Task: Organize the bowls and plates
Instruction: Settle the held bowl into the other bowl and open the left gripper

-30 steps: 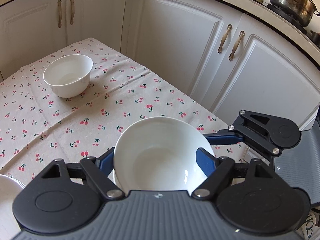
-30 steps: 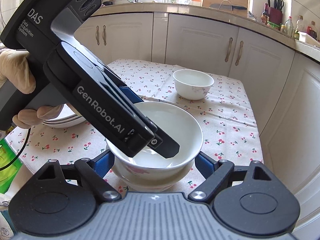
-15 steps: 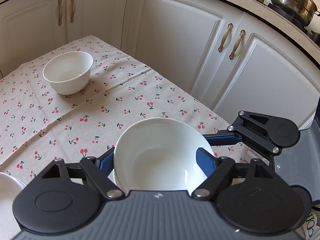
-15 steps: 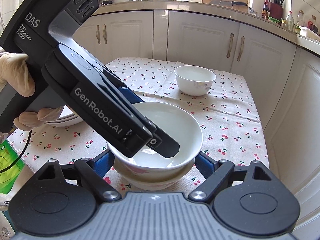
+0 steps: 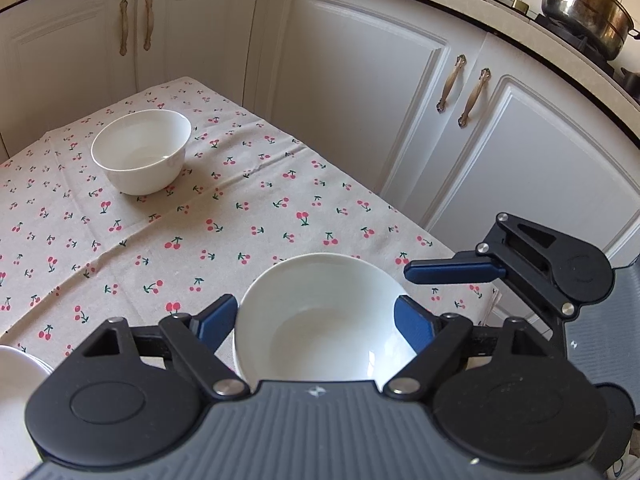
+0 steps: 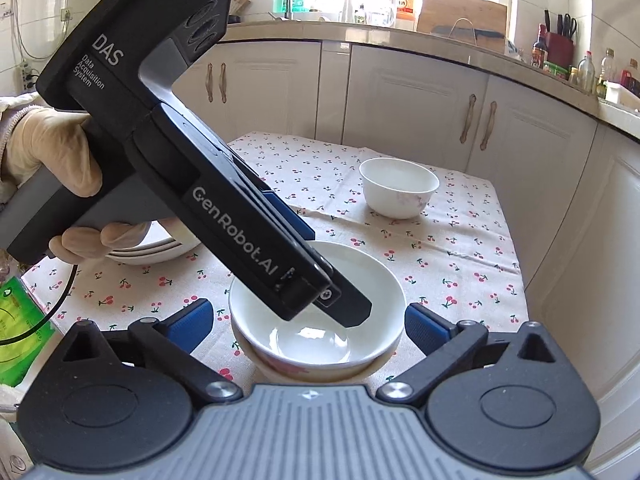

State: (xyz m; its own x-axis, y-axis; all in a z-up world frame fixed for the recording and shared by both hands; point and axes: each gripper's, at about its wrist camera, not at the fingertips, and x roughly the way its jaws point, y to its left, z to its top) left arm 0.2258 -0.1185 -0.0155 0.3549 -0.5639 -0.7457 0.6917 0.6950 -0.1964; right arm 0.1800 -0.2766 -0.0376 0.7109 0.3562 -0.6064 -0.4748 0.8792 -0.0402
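Observation:
A white bowl [image 5: 320, 320] sits nested in a flower-patterned bowl [image 6: 304, 370] near the table's front edge. My left gripper [image 5: 316, 316] straddles the upper bowl. Its jaws are opening and the blue pads stand just beside the rim, no longer pressing it. My right gripper [image 6: 308, 324] faces the stack with its jaws opening wide. Its pads are well clear on both sides; one of its fingers [image 5: 452, 272] shows in the left wrist view. A third white bowl [image 5: 140, 152] [image 6: 398, 192] stands alone at the far side. A stack of plates [image 6: 160, 252] lies behind the left gripper, partly hidden.
A cherry-print cloth [image 5: 248, 216] covers the table, whose right edge [image 6: 516, 264] runs beside white cabinets [image 5: 360, 100]. A gloved hand [image 6: 48, 152] holds the left gripper. A green packet [image 6: 16, 320] sits off the table's left corner.
The right gripper's pads have spread away from the bowl stack. The upper bowl now looks smaller and lower between the left pads, settled into the bowl beneath.

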